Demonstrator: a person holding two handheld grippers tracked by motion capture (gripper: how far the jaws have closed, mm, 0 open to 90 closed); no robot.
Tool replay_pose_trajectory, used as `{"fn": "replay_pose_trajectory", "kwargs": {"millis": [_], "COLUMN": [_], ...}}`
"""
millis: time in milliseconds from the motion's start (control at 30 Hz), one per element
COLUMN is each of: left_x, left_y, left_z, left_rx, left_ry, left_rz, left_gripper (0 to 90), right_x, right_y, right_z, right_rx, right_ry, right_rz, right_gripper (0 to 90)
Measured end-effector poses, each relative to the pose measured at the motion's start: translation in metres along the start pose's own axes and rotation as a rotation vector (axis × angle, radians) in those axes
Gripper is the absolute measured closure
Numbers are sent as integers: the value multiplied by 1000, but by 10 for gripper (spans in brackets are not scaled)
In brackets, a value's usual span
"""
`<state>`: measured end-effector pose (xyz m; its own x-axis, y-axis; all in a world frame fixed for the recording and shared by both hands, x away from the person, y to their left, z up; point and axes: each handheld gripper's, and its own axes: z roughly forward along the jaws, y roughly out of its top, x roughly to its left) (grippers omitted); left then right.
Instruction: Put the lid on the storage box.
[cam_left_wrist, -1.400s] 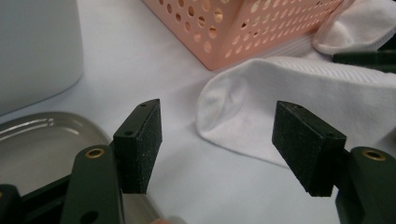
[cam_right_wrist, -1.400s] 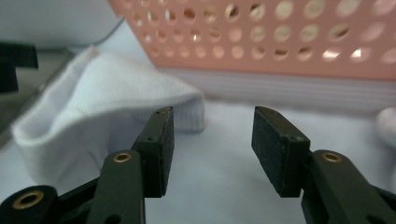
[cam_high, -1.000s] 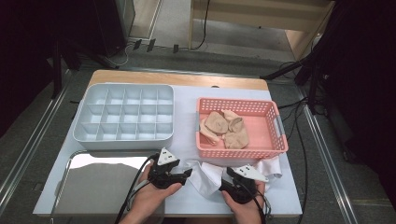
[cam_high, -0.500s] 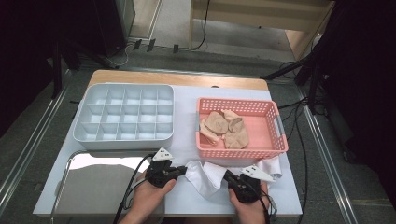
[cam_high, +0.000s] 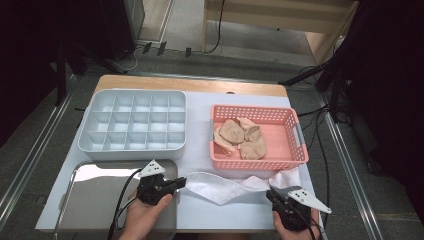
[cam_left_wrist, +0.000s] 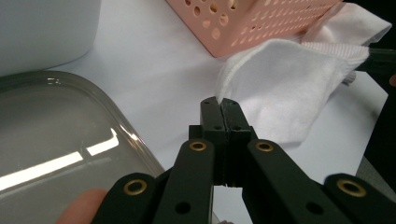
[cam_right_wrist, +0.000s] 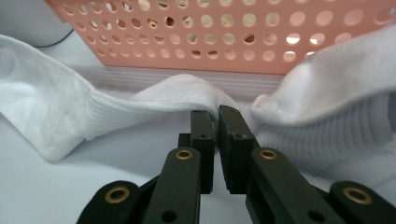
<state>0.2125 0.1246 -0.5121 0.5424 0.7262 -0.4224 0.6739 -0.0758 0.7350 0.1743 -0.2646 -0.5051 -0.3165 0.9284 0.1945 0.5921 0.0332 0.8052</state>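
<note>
So right now I've got the white sock (cam_high: 226, 186) stretched flat on the table (cam_high: 210, 150) just in front of the pink basket (cam_high: 295, 150). My left gripper (cam_high: 180, 183) is clamped onto its one end, right beside the metal tray (cam_high: 95, 200), jaws pressed together on the fabric edge. My right gripper (cam_high: 272, 196) is pinching the ribbed cuff end near the basket's front corner. Beige socks (cam_high: 242, 137) sit piled inside the basket, and the grey divided box (cam_high: 132, 125) is behind the tray
</note>
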Motion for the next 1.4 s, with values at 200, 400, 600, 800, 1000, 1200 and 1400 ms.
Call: {"fn": "replay_pose_trajectory", "kwargs": {"millis": [200, 400, 600, 800, 1000, 1200, 1400], "left_x": [4, 8, 3, -6, -3, 10, 16], "left_y": [-1, -2, -3, -3, -4, -2, -3], "left_z": [-4, -8, -12, -16, -11, -9, -8], "left_rx": [-18, -31, -38, -33, -29, -34, -38], "left_ry": [3, -4, -38, -74, -49, 5, 12], "left_rz": [-16, -24, -20, 4, -16, -53, -65], "left_gripper": [900, 900, 900, 900, 900, 900, 900], "right_x": [-3, -5, -5, -7, -9, -13, 3], "right_y": [-1, -6, -3, -2, 1, 20, 16], "right_z": [-3, -5, -16, -37, -40, 2, 13], "right_rx": [-10, -33, -65, -77, -37, -12, -109], "right_ry": [18, 26, 80, 147, 132, 27, -10], "right_rz": [16, 8, 29, 73, 100, 80, 53], "right_gripper": [834, 847, 851, 848, 836, 742, 684]}}
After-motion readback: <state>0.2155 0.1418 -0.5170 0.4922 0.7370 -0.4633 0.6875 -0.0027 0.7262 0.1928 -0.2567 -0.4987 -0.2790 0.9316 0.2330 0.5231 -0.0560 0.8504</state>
